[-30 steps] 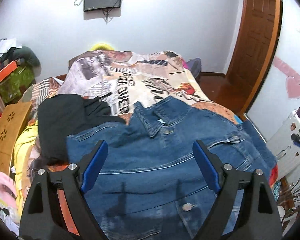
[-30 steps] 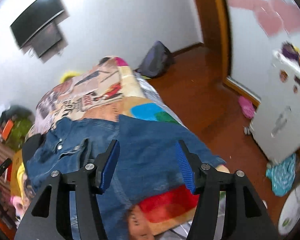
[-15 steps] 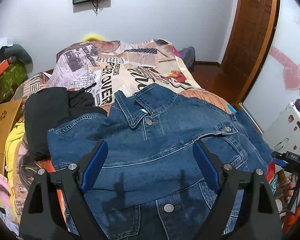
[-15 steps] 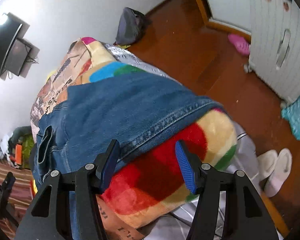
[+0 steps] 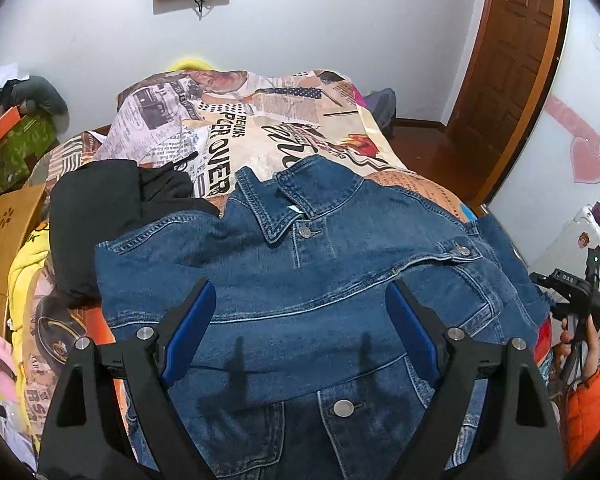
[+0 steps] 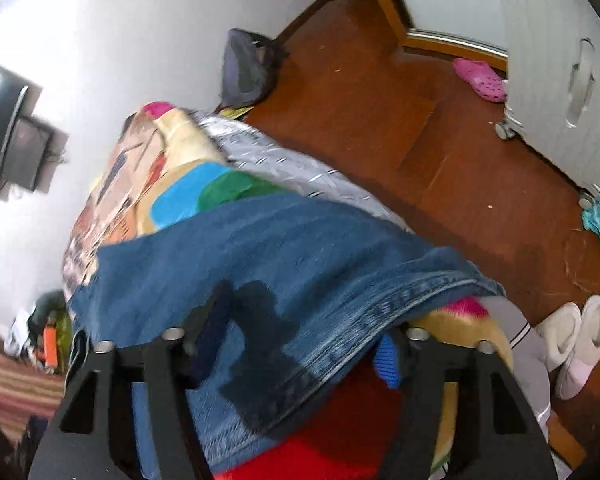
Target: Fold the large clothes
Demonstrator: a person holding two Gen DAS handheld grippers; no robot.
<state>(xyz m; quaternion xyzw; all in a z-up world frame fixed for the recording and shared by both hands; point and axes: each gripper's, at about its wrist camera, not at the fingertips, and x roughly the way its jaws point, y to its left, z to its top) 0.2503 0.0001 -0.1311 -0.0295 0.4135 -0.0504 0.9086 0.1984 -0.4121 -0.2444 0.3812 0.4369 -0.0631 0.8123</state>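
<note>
A blue denim jacket (image 5: 320, 280) lies front up on the bed, collar toward the far wall, buttons closed. My left gripper (image 5: 300, 332) is open and empty, hovering above the jacket's chest. In the right wrist view the jacket's sleeve (image 6: 284, 268) hangs over the bed's right edge. My right gripper (image 6: 296, 344) is open, low over the sleeve cuff, its right finger partly under the cuff edge. The right gripper also shows at the right edge of the left wrist view (image 5: 572, 292).
A black garment (image 5: 112, 216) lies left of the jacket on the printed bedspread (image 5: 260, 132). Yellow clothing (image 5: 24, 272) and a wooden panel (image 5: 4, 232) sit at the bed's left. Slippers (image 6: 572, 344) and a white cabinet (image 6: 560, 60) stand on the wooden floor.
My left gripper has pulled back and up a little, showing more of the jacket. My right gripper has dropped toward the sleeve cuff at the bed's edge and now stands around it.
</note>
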